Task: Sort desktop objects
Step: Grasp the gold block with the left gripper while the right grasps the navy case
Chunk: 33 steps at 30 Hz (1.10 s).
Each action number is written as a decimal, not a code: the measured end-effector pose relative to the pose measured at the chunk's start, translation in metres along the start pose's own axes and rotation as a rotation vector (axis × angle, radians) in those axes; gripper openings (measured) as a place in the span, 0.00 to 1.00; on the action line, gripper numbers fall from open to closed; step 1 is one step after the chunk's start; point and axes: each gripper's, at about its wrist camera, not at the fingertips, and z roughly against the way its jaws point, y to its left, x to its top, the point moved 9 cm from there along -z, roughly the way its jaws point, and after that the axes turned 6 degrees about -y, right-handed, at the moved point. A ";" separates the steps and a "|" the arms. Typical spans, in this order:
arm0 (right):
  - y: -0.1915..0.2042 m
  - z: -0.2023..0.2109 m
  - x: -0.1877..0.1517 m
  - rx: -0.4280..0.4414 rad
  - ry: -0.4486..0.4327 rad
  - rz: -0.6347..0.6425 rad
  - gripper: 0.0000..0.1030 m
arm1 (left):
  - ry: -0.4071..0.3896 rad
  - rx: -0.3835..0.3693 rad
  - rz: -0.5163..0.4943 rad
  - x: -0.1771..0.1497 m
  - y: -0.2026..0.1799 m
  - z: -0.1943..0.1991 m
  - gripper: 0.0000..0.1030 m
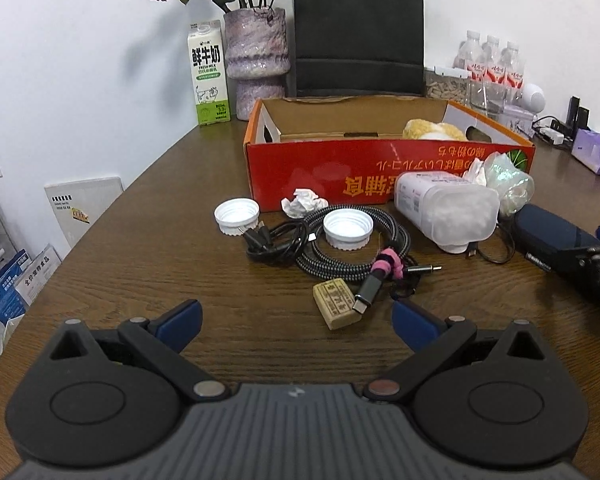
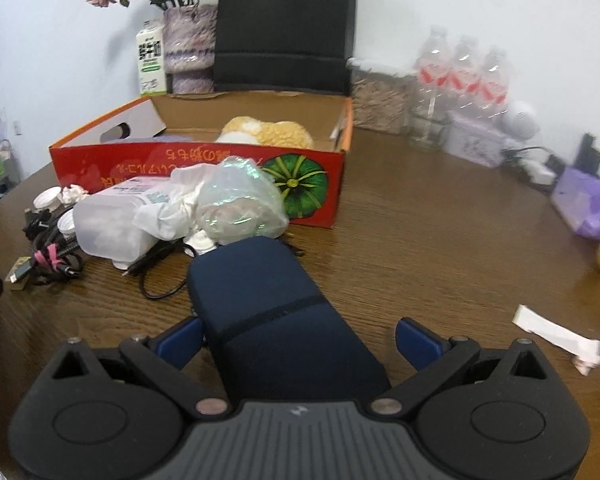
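Note:
In the left wrist view my left gripper (image 1: 298, 322) is open just above the wooden table (image 1: 140, 264), with nothing between its fingers. Just ahead lie a tan block (image 1: 336, 309), coiled cables (image 1: 340, 252), two white caps (image 1: 236, 216) (image 1: 348, 230), crumpled paper (image 1: 304, 202) and a clear plastic container (image 1: 448, 208). A navy case (image 2: 276, 308) lies between the fingers of my open right gripper (image 2: 300, 340); the left fingertip (image 2: 180, 340) is against it and the right one stands apart. Behind sits a red cardboard box (image 2: 140, 164) holding a plush toy (image 2: 272, 132).
A crumpled plastic bag (image 2: 236, 200) leans on the container by the box. A milk carton (image 1: 208, 76), a vase (image 1: 256, 60), a black bag (image 1: 358, 32) and water bottles (image 1: 492, 60) line the wall. A purple pack (image 2: 588, 204) and a torn paper strip (image 2: 560, 336) lie to the right.

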 end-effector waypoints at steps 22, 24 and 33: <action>0.030 0.013 -0.015 -0.020 -0.058 -0.042 0.73 | 0.019 -0.004 -0.020 -0.003 -0.013 -0.022 0.70; 0.031 0.013 -0.015 -0.021 -0.061 -0.042 0.73 | 0.016 -0.017 -0.019 -0.002 -0.016 -0.022 0.60; 0.037 0.015 -0.018 -0.017 -0.071 -0.038 0.73 | 0.001 -0.067 -0.024 -0.002 -0.026 -0.018 0.26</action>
